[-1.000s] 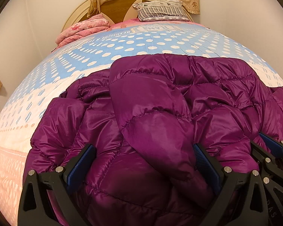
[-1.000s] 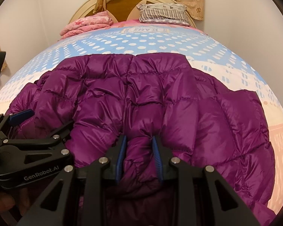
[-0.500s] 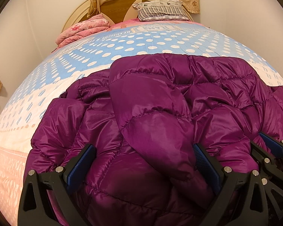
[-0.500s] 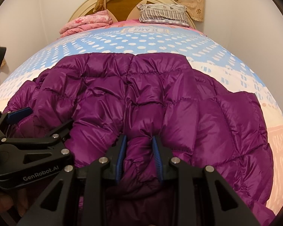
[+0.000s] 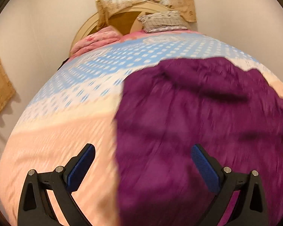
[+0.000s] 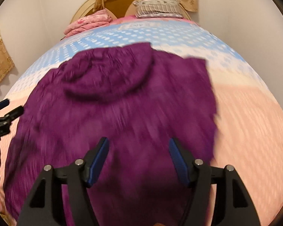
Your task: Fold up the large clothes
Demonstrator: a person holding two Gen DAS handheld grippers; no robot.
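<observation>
A purple quilted down jacket point(image 5: 194, 124) lies spread on the bed, its hood point(image 6: 107, 75) toward the headboard in the right wrist view. Both views are blurred by motion. My left gripper point(image 5: 141, 162) stands open above the jacket's left edge, one finger over bare bedspread, the other over the fabric, nothing between them. My right gripper point(image 6: 138, 159) hovers over the jacket's near middle; its jaws are opening and the pads do not press on the cloth. The left gripper point(image 6: 3, 111) also shows at the left edge of the right wrist view.
The bed point(image 5: 62, 131) has a spread of pink and dotted blue. At its head lie a folded pink quilt point(image 6: 86, 23) and a striped pillow point(image 6: 157, 7) against a cream headboard point(image 5: 103, 20). Walls flank both sides; curtains hang behind.
The right gripper let go of the fold of jacket it pinched and its jaws widened. Both grippers pulled back and up from the jacket; the left one shifted left, over the jacket's edge.
</observation>
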